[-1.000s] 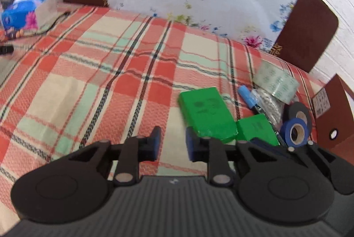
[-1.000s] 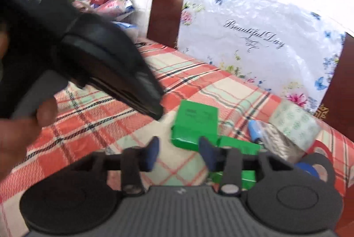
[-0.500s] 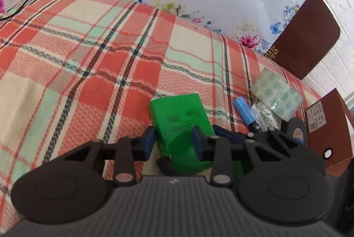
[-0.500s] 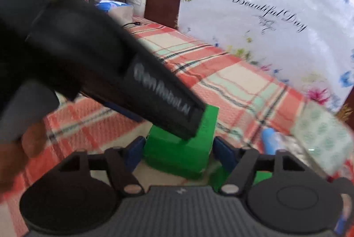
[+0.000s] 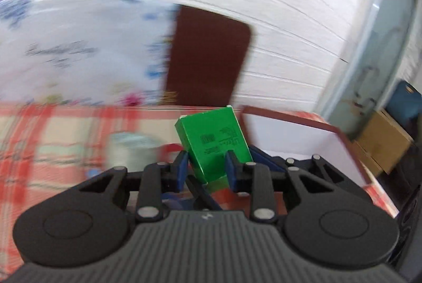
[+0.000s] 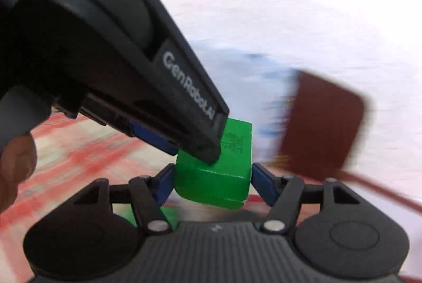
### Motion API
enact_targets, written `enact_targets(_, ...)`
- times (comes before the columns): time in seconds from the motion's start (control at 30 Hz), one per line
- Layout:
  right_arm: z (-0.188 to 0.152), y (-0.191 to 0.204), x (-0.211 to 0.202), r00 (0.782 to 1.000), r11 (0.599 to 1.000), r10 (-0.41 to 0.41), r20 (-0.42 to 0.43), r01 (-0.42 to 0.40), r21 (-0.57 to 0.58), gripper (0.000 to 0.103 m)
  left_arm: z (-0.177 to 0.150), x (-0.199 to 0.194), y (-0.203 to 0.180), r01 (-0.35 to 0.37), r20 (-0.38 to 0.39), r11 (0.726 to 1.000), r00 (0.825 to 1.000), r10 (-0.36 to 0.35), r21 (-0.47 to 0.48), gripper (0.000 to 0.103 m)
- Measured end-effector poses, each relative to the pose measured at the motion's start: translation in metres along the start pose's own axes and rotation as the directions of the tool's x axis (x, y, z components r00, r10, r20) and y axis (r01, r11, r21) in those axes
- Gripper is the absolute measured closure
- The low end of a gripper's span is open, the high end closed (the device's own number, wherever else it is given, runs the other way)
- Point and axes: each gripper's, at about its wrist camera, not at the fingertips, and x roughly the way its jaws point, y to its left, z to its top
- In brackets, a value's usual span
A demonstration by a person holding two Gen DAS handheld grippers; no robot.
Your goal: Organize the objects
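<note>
Both claws clamped on one green box, lifted off the plaid surface.

The left claw [image 5: 207,168] grips the green box [image 5: 215,141] by its lower part, the box tilted up and leaning toward a brown-rimmed open box [image 5: 303,140] on the right; in the right wrist view the right claw [image 6: 212,184] pinches the same green box [image 6: 213,180] across its width, while the left claw [image 6: 195,148] reaches down from the upper left, its tip on the box's top face; the plaid surface [image 5: 52,130] is blurred; a brown chair back [image 5: 208,56] stands behind.
</note>
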Motion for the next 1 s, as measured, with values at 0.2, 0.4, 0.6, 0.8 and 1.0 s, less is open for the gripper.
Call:
enact_targets(0.2, -0.036, -0.117, -0.016, 0.977, 0.974, -0.190, -0.095, 0.200, 0.103, 0.041, -0.005, 0.071, -0.111, 0.150, -0.099, 0.984, 0.985, -0.140, 0.094, 0.071)
enact_targets(0.4, -0.075, -0.164, -0.019, 0.954, 0.941, -0.241, -0.181, 0.275, 0.198, 0.018, -0.021, 0.112, -0.154, 0.090, -0.162, 0.980, 0.985, -0.061, 0.179, 0.063)
enact_targets(0.6, -0.075, -0.160, -0.041, 0.960, 0.935, -0.243, -0.138, 0.270, 0.230, 0.025, -0.006, 0.070, -0.116, 0.047, -0.068, 0.985, 0.997, -0.037, 0.165, 0.057)
enact_targets(0.8, -0.069, -0.116, -0.079, 0.994, 0.958, -0.111, 0.010, 0.104, 0.266, 0.030, -0.036, 0.001, -0.004, -0.180, -0.001, 0.977, 0.983, 0.181, 0.115, 0.055)
enact_targets(1.0, -0.071, -0.017, -0.021, 0.961, 0.963, 0.232, -0.148, -0.207, 0.170, 0.047, -0.089, -0.006, 0.127, -0.463, -0.272, 0.886, 0.858, 0.435, -0.043, 0.057)
